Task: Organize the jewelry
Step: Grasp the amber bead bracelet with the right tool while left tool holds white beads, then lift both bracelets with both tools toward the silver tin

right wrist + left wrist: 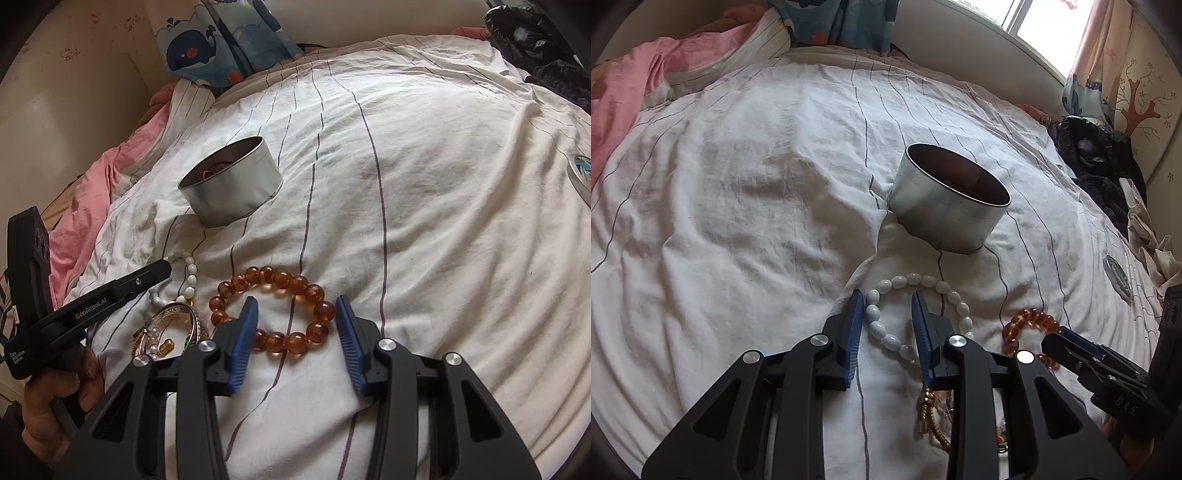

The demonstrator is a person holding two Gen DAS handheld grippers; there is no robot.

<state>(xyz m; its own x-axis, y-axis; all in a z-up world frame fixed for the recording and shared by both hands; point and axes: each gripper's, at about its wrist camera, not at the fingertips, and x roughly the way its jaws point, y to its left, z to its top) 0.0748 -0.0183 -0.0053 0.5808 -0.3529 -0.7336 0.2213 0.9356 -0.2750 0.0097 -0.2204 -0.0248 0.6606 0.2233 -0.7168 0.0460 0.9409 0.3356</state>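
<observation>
Jewelry is spread across the striped white bedsheet (757, 192), and both claws are down among it. Left claw (888, 306) sits low over the white bead bracelet (886, 338), jaws spread, one blue pad outside the loop on its left and the other pad inside the ring; the beads on that side run between the pads, with no squeeze on them showing. Over to the right, the amber bead bracelet (273, 310) lies flat on the sheet, and the right claw (295, 314) straddles it, jaws parted, left pad inside the loop, right pad outside its right edge, so the right-hand beads lie between the pads with a gap showing. Beyond both bracelets stands the round metal tin (232, 184), open-topped and tilted on the soft bedding, with something reddish down inside. Near the left claw's base there's a heap of bangles and a gold chain (173, 332), just beside the white beads. A hand (55, 398) grips the left tool's handle. Far right on the sheet lies a round lid (581, 173), well apart from the tin.
</observation>
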